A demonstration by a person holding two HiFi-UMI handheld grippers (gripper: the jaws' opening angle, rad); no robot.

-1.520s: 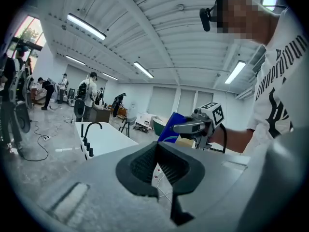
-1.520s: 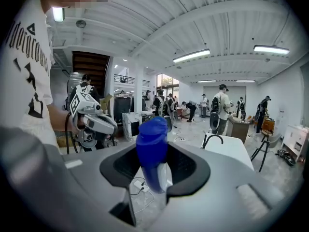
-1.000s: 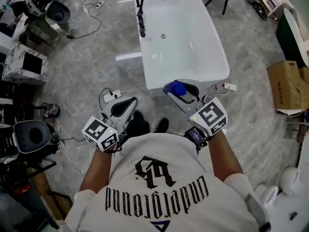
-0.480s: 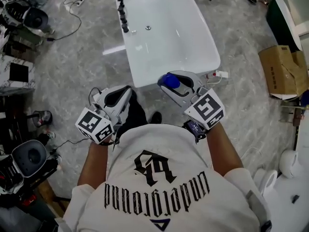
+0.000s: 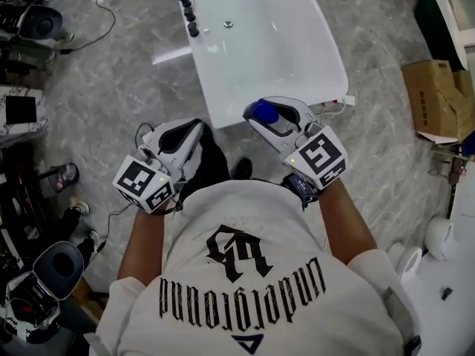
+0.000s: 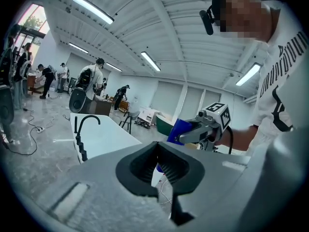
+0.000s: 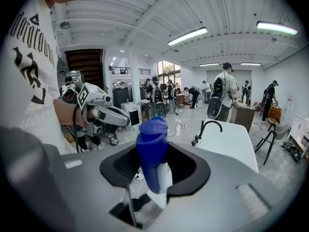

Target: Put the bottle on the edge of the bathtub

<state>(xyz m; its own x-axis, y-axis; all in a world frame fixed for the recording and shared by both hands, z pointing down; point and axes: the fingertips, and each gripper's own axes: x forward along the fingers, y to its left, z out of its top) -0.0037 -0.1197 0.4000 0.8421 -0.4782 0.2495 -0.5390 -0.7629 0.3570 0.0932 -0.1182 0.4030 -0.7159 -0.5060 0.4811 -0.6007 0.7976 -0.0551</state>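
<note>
Blue cap and white body, so the bottle (image 5: 263, 111) was easy to spot, clamped between the jaws of the right hand-held gripper (image 5: 272, 116) and sticking up out of them with a slight lean in the right gripper view. Compared with a second earlier, the big change was distance. The person had walked in, and the near end of the white bathtub (image 5: 324, 87) had slid down the head view until the bottle sat right at that near rim instead of short of it. The grip itself looked the same. The left hand-held gripper (image 5: 178, 135) hung off to the left over the grey floor (image 5: 119, 87), jaws closed together on nothing, just tagging along. The black faucet (image 5: 189, 17) was away at the far left of the tub, well clear. My read is that the walk-up was basically done and the job was at the placing stage: bring the bottle down onto the rim, get it upright, then let go. I couldn't tell how high above the rim it was, and that rim looked narrow and glossy, so a crooked set-down could tip it in.
</note>
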